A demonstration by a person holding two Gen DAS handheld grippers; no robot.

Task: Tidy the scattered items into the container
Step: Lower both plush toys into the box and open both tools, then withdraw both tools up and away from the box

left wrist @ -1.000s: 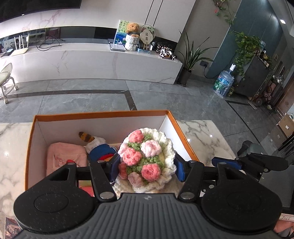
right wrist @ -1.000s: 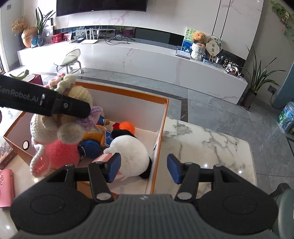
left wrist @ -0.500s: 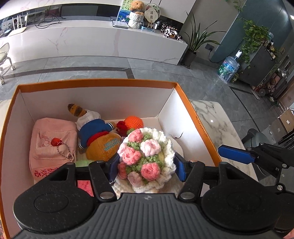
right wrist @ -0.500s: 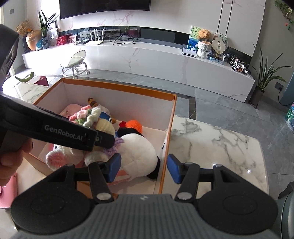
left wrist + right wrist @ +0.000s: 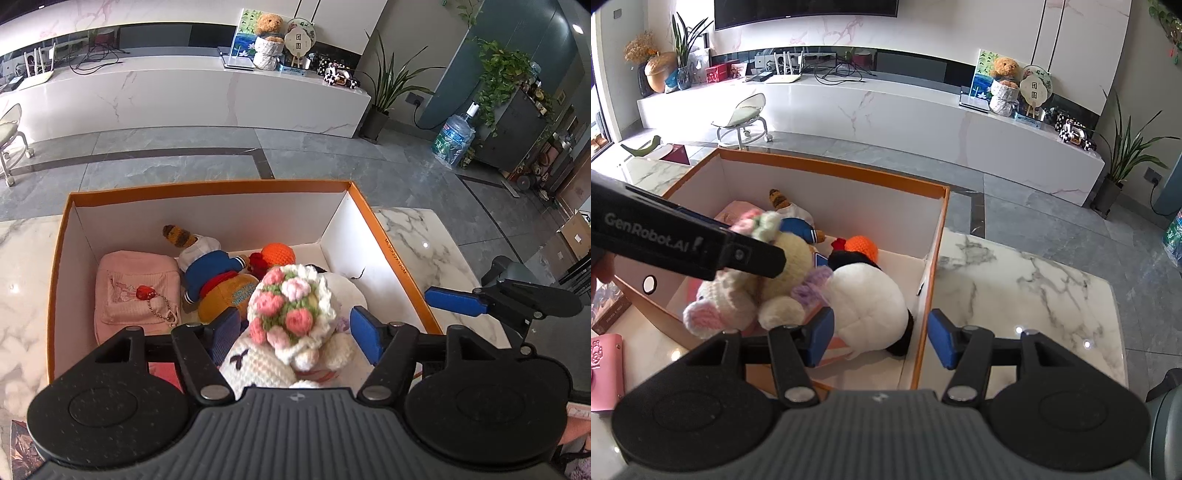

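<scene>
- Far left of the right wrist view, a pink case [image 5: 604, 371] lay flat on the marble worktop [image 5: 1027, 280], outside the box and likely not yet tidied.
- The orange box [image 5: 207, 186] filled the middle of the left wrist view. A pink pouch [image 5: 135, 291] lay in its left part, and a blue-and-orange plush [image 5: 218, 280] leaned beside it.
- At lower centre of that view, the left hand-held gripper [image 5: 291, 328] hung over the box with its blue pads spread wide. The crocheted bunny [image 5: 291, 314], its flower bouquet on top, sat between the pads but clear of both, tilted toward the left pad. I judged it released, so that it would settle onto the toys below.
- A second ago the pads had pressed on both sides of the bouquet. The jaws had just been opening, and the bunny had sagged lower, showing its stitched face.
- The box interior had also come into fuller view than before, which suggested the hand-held gripper had dropped toward it.
- A white-and-black plush [image 5: 871, 299] lay against the box's right wall, right of the bunny in the right wrist view.
- At lower centre of the right wrist view, the right hand-held gripper [image 5: 881, 338] stood partly open and empty, straddling that wall. It looked unchanged, seemingly waiting its turn.
</scene>
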